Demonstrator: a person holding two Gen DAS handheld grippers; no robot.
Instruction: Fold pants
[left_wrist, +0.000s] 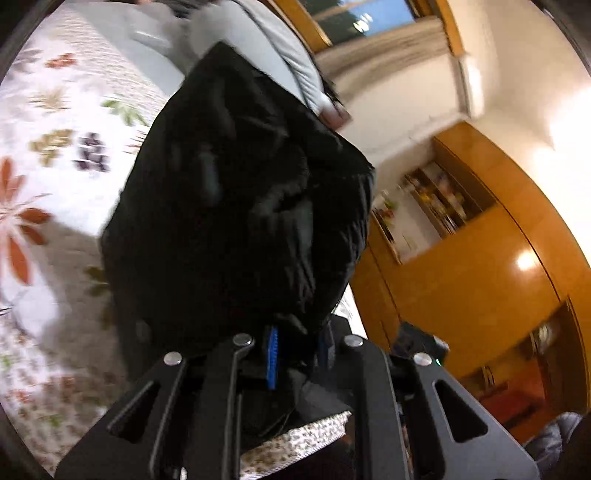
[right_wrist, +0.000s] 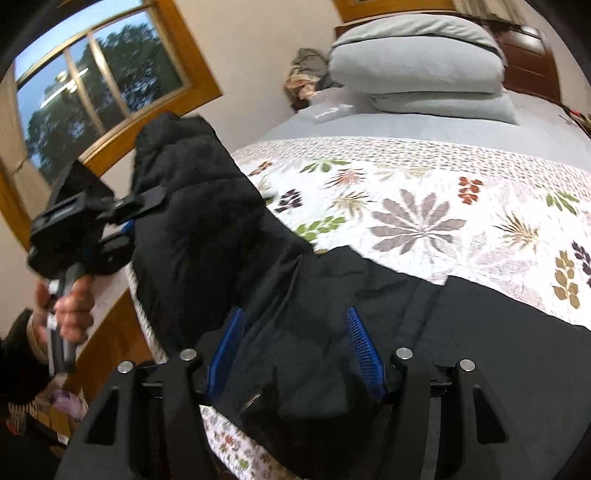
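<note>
Thick black pants (right_wrist: 295, 302) lie over the near edge of the bed, partly raised. In the right wrist view, my right gripper (right_wrist: 294, 352) has its blue pads on either side of a bulky bunch of the pants near a small metal fastener, and the fabric fills the gap. At the left, a hand (right_wrist: 72, 306) holds my left gripper (right_wrist: 136, 225), which is shut on a fold of the pants and holds it up above the bed. In the left wrist view the raised black pants (left_wrist: 240, 206) hang in front of my left gripper (left_wrist: 295, 350) and hide its fingertips.
A floral bedspread (right_wrist: 406, 206) covers the bed, with two stacked grey pillows (right_wrist: 413, 62) at its far end. Loose clothes (right_wrist: 306, 74) are piled beside the pillows. A window (right_wrist: 92, 81) is at the left. Orange wooden cupboards (left_wrist: 480, 277) stand beside the bed.
</note>
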